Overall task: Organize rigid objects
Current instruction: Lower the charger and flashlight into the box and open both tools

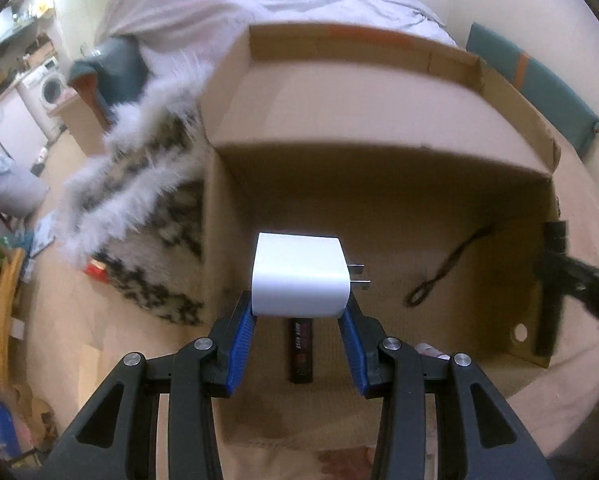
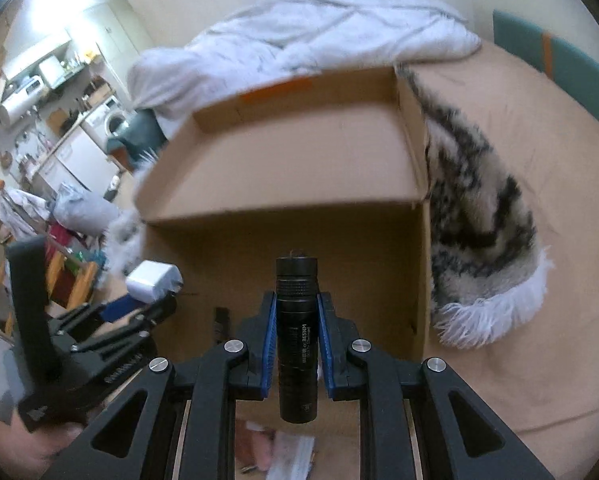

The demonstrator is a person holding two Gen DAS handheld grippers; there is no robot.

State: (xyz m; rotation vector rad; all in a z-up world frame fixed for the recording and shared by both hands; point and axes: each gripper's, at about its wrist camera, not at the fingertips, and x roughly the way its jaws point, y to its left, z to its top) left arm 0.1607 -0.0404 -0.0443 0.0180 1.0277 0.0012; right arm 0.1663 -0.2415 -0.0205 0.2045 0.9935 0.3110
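The left tongs (image 1: 299,312) pinch a white wall charger (image 1: 299,276) between their blue pads, its two metal prongs (image 1: 359,274) pointing right. Directly below and beyond the charger, a dark cylindrical battery (image 1: 300,352) lies on the floor of an open cardboard box (image 1: 379,216), with a thin black cord loop (image 1: 443,268) farther right on the same floor. The right tongs (image 2: 297,320) clamp a black flashlight (image 2: 296,336) by its body, lengthwise between the pads, one end sticking out past the fingertips over the box interior. In the right wrist view the left tongs and charger appear at the left, near the box's left wall. The box's lid flap (image 1: 359,92) stands open at the back. The box sits on a bed with a tan sheet (image 2: 559,240); a black-and-white furry throw (image 2: 479,220) lies against the box's side, and a white duvet (image 2: 319,28) is bunched behind. Farther off, a washing machine (image 1: 51,86) stands in a cluttered room.
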